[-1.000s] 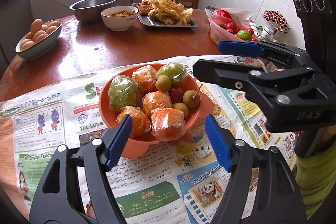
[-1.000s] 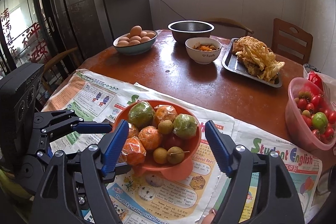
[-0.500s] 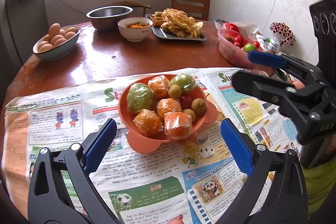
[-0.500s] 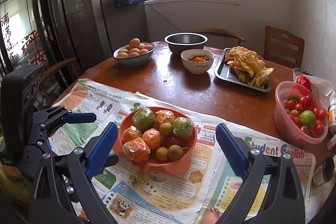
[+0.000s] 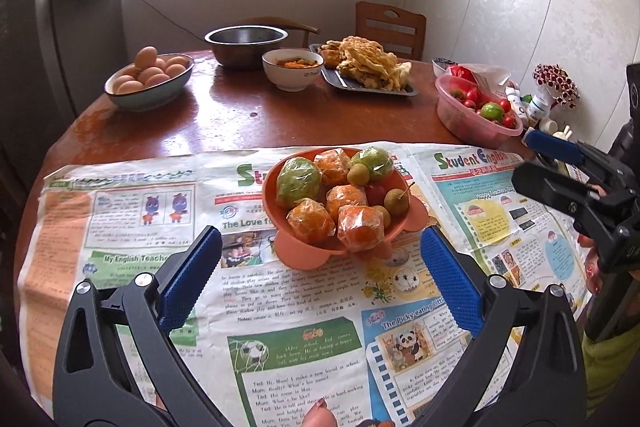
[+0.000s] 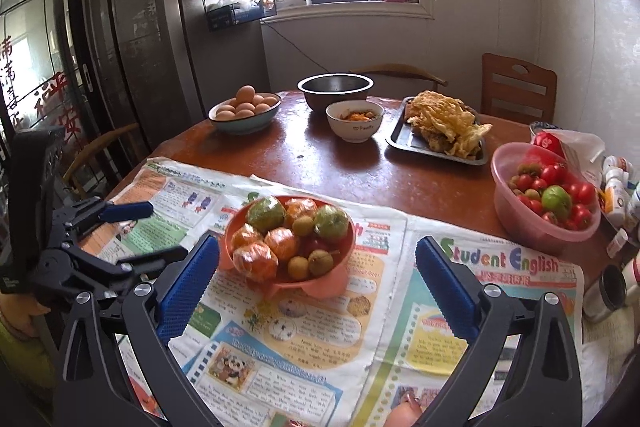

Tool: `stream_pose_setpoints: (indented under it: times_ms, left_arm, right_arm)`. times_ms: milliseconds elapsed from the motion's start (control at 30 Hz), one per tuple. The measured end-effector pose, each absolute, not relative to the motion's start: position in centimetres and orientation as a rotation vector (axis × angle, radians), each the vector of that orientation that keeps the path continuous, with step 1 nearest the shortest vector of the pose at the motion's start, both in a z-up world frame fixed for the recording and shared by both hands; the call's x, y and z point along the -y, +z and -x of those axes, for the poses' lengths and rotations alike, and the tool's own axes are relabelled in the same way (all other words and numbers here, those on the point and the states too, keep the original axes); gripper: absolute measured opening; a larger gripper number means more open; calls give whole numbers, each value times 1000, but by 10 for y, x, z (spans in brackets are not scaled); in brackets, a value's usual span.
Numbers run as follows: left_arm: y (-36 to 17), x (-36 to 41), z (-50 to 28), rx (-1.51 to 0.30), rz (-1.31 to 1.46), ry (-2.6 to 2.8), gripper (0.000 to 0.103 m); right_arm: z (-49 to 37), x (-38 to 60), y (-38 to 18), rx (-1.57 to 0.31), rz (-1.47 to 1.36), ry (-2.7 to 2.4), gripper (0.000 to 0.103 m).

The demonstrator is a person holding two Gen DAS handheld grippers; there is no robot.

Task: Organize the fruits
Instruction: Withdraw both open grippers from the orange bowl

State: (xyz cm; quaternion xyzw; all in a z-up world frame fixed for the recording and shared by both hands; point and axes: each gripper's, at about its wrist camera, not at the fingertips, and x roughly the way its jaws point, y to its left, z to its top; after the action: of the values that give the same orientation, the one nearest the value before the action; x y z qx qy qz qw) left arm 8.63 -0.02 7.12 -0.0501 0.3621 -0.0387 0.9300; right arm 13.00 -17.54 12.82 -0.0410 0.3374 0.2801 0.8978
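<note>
Nearest the left wrist camera, the left gripper (image 5: 320,281) has its blue-padded fingers spread wide with nothing between them, held above the newspaper (image 5: 168,227) short of the fruit bowl. A second ago those fingers flanked the bowl's near rim; both grippers have since drawn back and up, so the bowl now looks smaller and sits clear ahead of the fingertips. The right gripper (image 6: 318,281) is likewise spread and empty over the newspaper, and in the left view it juts in from the right edge, well apart from the bowl.

The orange fruit bowl (image 5: 280,227) stands on the newspaper at the near side of the round wooden table (image 5: 240,115), in the same spot as before. It holds plastic-wrapped oranges (image 5: 360,233), two wrapped green fruits (image 5: 298,181), a few small brownish fruits (image 5: 396,199) and something red, possibly a tomato, half hidden among them.

Farther right is a pink bowl of tomatoes (image 6: 516,215). Beyond, across bare wood, a white bowl (image 5: 292,81), a tray of fried food (image 5: 372,89), a bowl of eggs (image 5: 148,95) and a steel bowl (image 5: 244,51) stand near the far edge, unchanged. More of the window and wall behind them shows now than before
</note>
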Motion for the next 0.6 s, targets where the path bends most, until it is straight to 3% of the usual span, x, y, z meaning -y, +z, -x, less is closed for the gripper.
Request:
stream_pose_setpoints:
  times_ms: [600]
  left_arm:
    - [42, 0, -50, -785, 120, -46, 93]
  right_arm:
    - [-81, 184, 98, -729, 104, 539, 98]
